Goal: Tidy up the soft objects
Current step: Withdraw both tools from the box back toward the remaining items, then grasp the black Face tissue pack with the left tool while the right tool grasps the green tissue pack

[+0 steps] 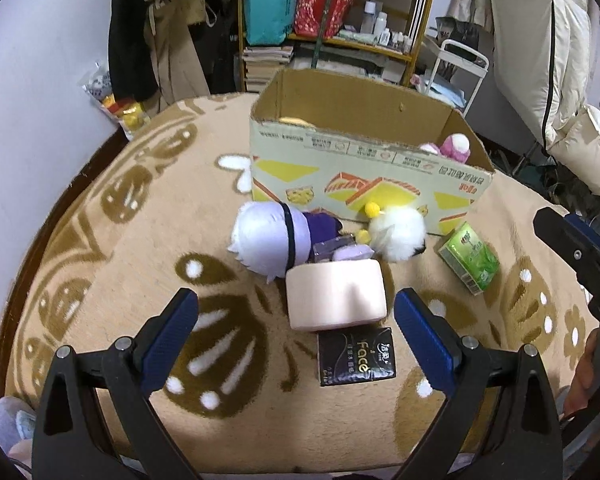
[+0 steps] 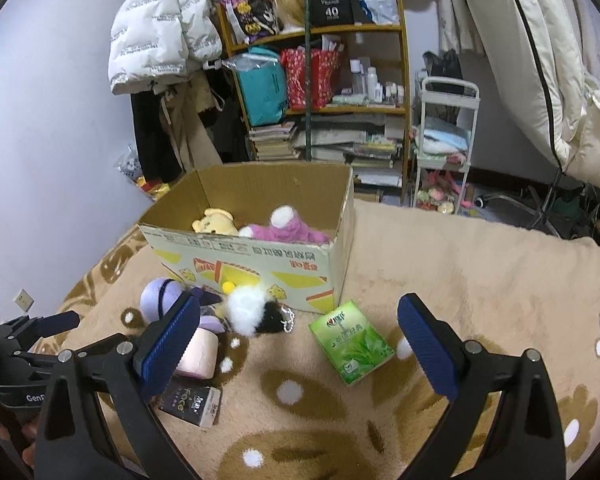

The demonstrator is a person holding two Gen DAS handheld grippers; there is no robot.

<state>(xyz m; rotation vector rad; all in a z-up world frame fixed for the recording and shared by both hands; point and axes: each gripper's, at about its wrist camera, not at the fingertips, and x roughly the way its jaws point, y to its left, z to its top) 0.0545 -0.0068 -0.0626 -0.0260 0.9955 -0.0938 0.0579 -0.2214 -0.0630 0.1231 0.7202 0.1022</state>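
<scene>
We hold our left gripper wide open above the tan, brown-patterned fleece blanket, nothing between its blue-padded fingers. Just ahead of it, centred in the gap, lies the pale pink cylindrical foam cushion, and nearer to us, touching the cushion's near edge, is the black tissue pack printed "Face". Beyond the cushion lie the lavender-headed plush doll in purple and the white fluffy pom-pom toy with yellow balls, both up against the open printed cardboard box.

Our right gripper is likewise open and empty. The green rectangular tea-print tissue pack lies on the blanket just ahead of it, between the fingers and closer to the right one. Further ahead, inside the box, we see a yellow plush bear beside a pink-and-white plush toy.
</scene>
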